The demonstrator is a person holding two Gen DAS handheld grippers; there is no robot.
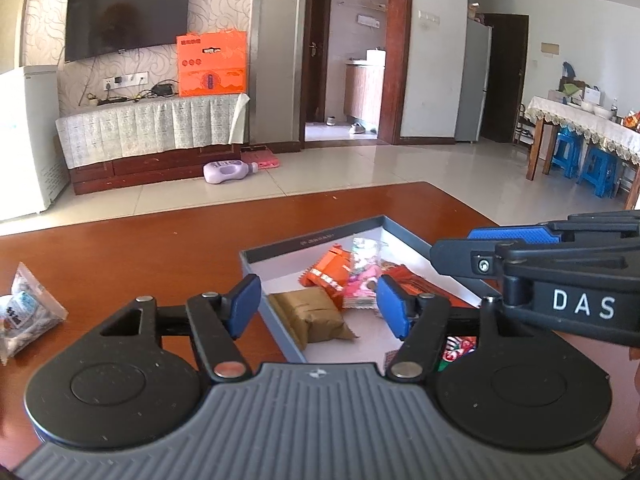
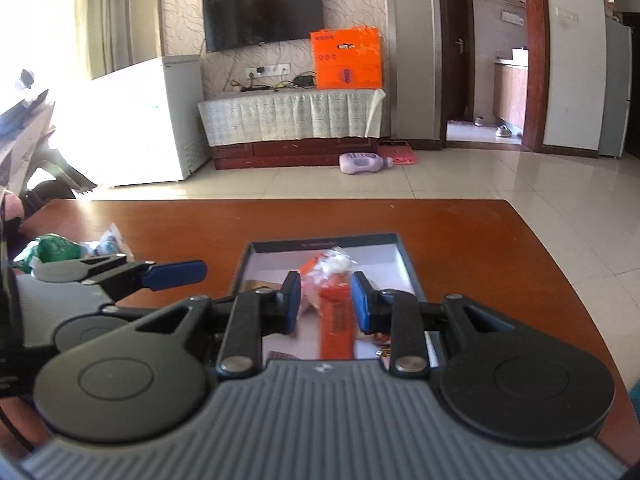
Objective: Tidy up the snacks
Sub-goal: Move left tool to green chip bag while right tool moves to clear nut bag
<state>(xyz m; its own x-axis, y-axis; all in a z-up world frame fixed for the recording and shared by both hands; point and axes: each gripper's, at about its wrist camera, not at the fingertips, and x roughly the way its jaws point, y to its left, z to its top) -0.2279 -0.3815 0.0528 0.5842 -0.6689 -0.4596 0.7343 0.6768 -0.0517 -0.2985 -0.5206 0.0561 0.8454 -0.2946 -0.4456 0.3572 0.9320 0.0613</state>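
- Clear snack bag (image 1: pixel 24 312) with printed label, lying on the brown wooden table (image 1: pixel 132 248), far left of the left gripper's fingers, well apart from the box.
- Green-and-white packet (image 2: pixel 52 250) plus another clear bag (image 2: pixel 110 240) on the table, seen from the right wrist view, left of and beyond the left gripper's blue pad.
- Left gripper (image 1: pixel 320 304) spread wide, nothing pinched; left pad (image 1: pixel 244 304) over the table just outside the box's near-left wall, right pad over the box interior.
- Between those fingers: brown-wrapped packet (image 1: pixel 316 316) lying on the white floor of the box, not touched by either pad.
- Shallow grey-walled box (image 1: pixel 316 238), open, sitting on the table straight ahead of both grippers.
- Just beyond the left gripper's right pad: orange packet (image 1: pixel 330 272), pink-and-clear candy bag (image 1: pixel 362 276), red wrappers toward the box's right side.
- Beneath the left gripper's right linkage: red-green-white wrapper (image 1: pixel 460 352), partly hidden.
- Right gripper (image 2: pixel 326 300) with fingers parted narrowly over the box, an orange-red bar packet (image 2: pixel 336 320) standing lengthwise in the gap; cannot tell whether the pads (image 2: pixel 360 300) press on it, picture blurred there.
- Ahead of the right fingertips: white crinkled wrapper (image 2: pixel 336 262) atop the orange packet.
- Right gripper also visible in the left wrist view, entering from the right above the box's far-right corner, pads close together.
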